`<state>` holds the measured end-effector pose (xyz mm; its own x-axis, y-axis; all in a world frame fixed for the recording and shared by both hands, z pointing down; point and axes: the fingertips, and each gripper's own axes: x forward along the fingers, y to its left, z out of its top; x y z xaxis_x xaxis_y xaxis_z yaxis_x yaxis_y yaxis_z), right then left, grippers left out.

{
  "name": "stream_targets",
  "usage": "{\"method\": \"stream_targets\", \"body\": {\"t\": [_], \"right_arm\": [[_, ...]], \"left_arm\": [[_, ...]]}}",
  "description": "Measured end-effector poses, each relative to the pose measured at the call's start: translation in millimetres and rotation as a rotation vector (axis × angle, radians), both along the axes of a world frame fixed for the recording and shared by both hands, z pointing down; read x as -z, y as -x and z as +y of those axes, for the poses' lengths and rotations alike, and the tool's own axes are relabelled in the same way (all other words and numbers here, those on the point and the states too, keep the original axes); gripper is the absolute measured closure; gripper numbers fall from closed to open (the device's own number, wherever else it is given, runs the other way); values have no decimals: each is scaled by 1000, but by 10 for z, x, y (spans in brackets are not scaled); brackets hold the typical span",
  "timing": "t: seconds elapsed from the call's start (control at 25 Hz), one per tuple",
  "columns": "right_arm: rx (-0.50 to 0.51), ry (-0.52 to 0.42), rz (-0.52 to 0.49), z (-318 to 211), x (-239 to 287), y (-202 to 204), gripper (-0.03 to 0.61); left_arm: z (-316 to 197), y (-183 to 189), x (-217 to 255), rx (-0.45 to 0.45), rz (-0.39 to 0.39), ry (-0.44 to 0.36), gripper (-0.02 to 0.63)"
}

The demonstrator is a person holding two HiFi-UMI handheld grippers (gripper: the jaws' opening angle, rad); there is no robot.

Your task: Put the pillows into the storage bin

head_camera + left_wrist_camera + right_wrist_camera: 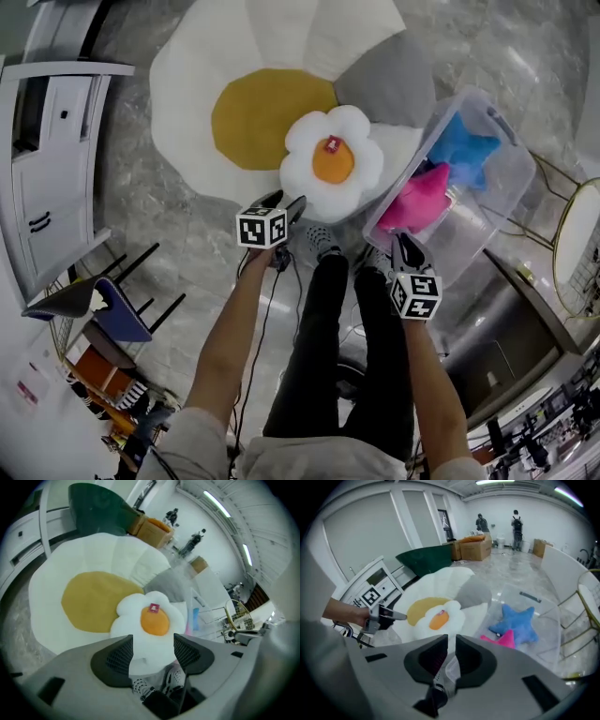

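Note:
A small white flower pillow (pixel 331 161) with an orange centre lies on the near edge of a big flower-shaped cushion (pixel 216 75) on the floor. My left gripper (pixel 289 202) is open at the pillow's near-left edge. In the left gripper view the pillow (pixel 150 618) fills the gap between the wide jaws. To the right stands a clear storage bin (pixel 506 187) holding a blue star pillow (pixel 464 148) and a pink pillow (pixel 417 202). My right gripper (pixel 401 242) is shut over the bin's near rim, with only a thin slit between its jaws and nothing held.
A white cabinet (pixel 47 178) and a dark chair (pixel 94 305) stand at the left. A gold-framed round table (pixel 577 234) is at the right. The person's legs and shoes (pixel 328 309) are between the grippers. Cardboard boxes (pixel 473 545) and two people (pixel 515 524) are far off.

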<state>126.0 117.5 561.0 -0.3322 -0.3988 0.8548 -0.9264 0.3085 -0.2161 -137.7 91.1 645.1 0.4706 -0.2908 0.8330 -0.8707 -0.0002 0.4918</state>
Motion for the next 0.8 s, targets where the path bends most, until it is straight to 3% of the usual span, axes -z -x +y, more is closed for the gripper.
{"method": "stream_targets", "body": {"t": [0.16, 0.32, 0.4, 0.52, 0.64, 0.8], "right_arm": [[21, 116, 78, 273, -394, -366, 546], [131, 156, 103, 229, -588, -714, 544], [178, 168, 94, 132, -697, -789, 492], [253, 154, 96, -107, -891, -840, 475], [323, 134, 78, -345, -1108, -865, 417], [420, 146, 55, -375, -1529, -677, 373]], "left_arm": [[130, -418, 411, -124, 50, -126, 364], [192, -889, 740, -123, 116, -208, 364], [224, -1076, 845, -136, 128, -226, 364], [266, -1354, 923, -171, 121, -232, 364], [293, -1641, 961, -158, 141, -220, 364], [370, -1638, 958, -132, 127, -216, 364]]}}
